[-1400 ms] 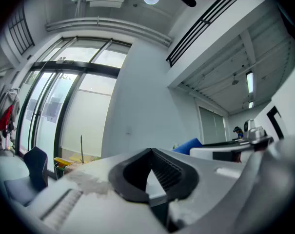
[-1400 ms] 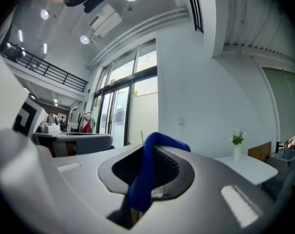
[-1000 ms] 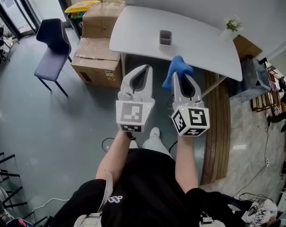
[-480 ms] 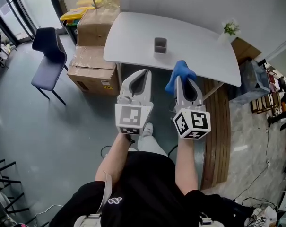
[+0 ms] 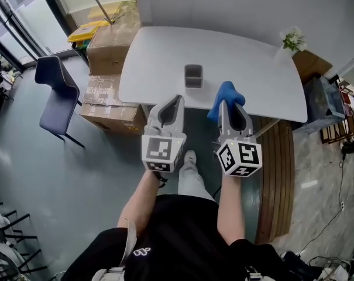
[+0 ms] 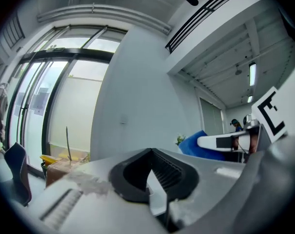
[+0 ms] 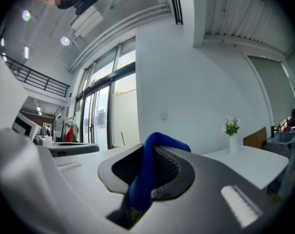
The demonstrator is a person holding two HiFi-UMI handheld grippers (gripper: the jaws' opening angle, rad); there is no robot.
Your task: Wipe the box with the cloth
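A small grey open-topped box (image 5: 193, 76) stands near the middle of the white table (image 5: 247, 57). My right gripper (image 5: 229, 103) is shut on a blue cloth (image 5: 226, 92), which bunches out past its tips at the table's near edge, just right of the box. The right gripper view shows the cloth (image 7: 145, 177) pinched between the jaws. My left gripper (image 5: 177, 99) is shut with nothing in it, its tips just short of the table edge, below and left of the box. In the left gripper view the cloth (image 6: 194, 142) shows at the right.
Cardboard boxes (image 5: 109, 101) are stacked left of the table, with a yellow bin (image 5: 86, 31) behind them. A dark blue chair (image 5: 55, 92) stands farther left. A small vase of flowers (image 5: 292, 40) sits on the table's far right corner. A wooden bench (image 5: 276, 157) runs along the right.
Both grippers have moved forward toward the table, side by side. The box and table edge now lie closer to their tips. The cloth stays held in the right gripper.
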